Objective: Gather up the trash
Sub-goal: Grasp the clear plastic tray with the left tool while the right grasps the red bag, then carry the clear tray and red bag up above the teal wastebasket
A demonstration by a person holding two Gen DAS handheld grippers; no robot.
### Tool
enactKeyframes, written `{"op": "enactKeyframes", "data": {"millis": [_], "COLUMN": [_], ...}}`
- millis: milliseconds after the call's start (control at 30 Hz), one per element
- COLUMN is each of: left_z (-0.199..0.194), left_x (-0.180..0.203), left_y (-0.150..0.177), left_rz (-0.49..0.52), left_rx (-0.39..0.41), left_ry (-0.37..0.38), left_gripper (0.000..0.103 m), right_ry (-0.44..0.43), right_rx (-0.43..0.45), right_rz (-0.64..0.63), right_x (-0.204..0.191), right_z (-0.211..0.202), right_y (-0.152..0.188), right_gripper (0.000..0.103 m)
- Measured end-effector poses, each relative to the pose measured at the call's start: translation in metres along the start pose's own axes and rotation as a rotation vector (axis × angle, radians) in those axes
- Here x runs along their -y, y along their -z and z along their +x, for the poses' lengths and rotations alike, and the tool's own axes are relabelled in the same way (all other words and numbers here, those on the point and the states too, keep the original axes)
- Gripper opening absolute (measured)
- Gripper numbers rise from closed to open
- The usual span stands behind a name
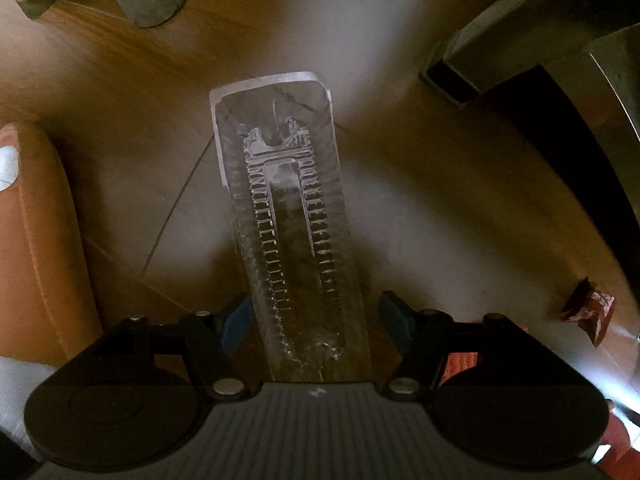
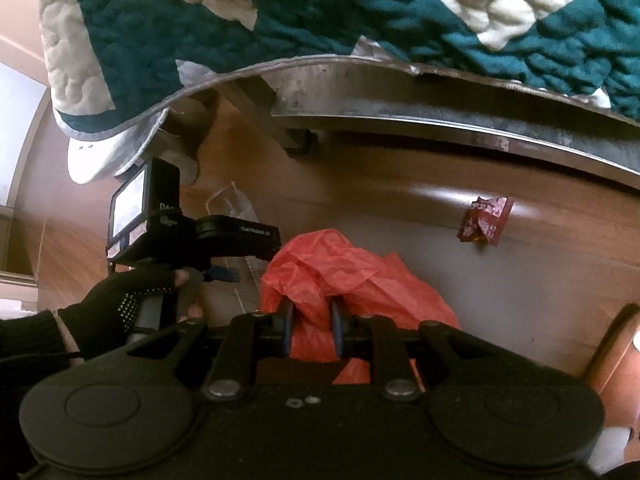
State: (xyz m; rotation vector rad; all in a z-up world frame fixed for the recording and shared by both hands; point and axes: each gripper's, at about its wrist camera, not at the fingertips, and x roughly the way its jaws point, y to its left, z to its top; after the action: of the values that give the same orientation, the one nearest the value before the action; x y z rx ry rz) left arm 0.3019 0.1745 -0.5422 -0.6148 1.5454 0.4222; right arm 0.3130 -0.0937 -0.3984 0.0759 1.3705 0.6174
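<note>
Wood floor (image 1: 420,208); clear blister pack (image 1: 288,216) between spread left tongs (image 1: 316,316)

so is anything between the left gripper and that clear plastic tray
Nothing visible does: the clear plastic tray already lies between the left gripper's open jaws. The red wrapper sits well off to the side.

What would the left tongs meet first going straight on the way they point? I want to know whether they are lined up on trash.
The left tongs would likely meet the clear plastic tray first: it already lies between their open jaws. Whether the pads touch it is unclear.
</note>
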Motion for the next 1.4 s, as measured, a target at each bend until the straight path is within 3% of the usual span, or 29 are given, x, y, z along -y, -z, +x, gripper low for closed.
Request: {"op": "enactKeyframes", "data": {"millis": [100, 200, 433, 633, 900, 1400], "left_z": [0.001, -0.001, -0.01, -0.046, -0.132, -0.304], "left_x": [-0.001, -0.003, -0.007, -0.007, -0.007, 0.005], "left_y": [0.001, 0.001, 0.005, 0.014, 0.048, 0.142], "left_rz": [-0.002, -0.01, -0.069, -0.079, -0.071, 0.085], "left_rx": [-0.003, 0.012, -0.001, 0.009, 0.076, 0.301], "left_ry": [-0.006, -0.022, -0.005, -0.009, 0.049, 0.215], "left_gripper": [0.047, 0.043, 0.042, 0.042, 0.042, 0.042], "right_ry": [0.004, 0.01, 0.054, 0.084, 0.061, 0.01], "right_rx": [-0.004, -0.001, 0.003, 0.039, 0.133, 0.379], "right_rz": [0.002, 0.003, -0.003, 0.034, 0.016, -0.019], "right_x": [0.0, -0.002, -0.006, -0.003, -0.025, -0.068], "right_z": [0.002, 0.0, 0.001, -0.011, -0.075, -0.224], "right_y": [-0.001, -0.003, -0.004, -0.003, 0.006, 0.059], "right_gripper": [0.018, 0.018, 0.018, 0.018, 0.018, 0.018]}}
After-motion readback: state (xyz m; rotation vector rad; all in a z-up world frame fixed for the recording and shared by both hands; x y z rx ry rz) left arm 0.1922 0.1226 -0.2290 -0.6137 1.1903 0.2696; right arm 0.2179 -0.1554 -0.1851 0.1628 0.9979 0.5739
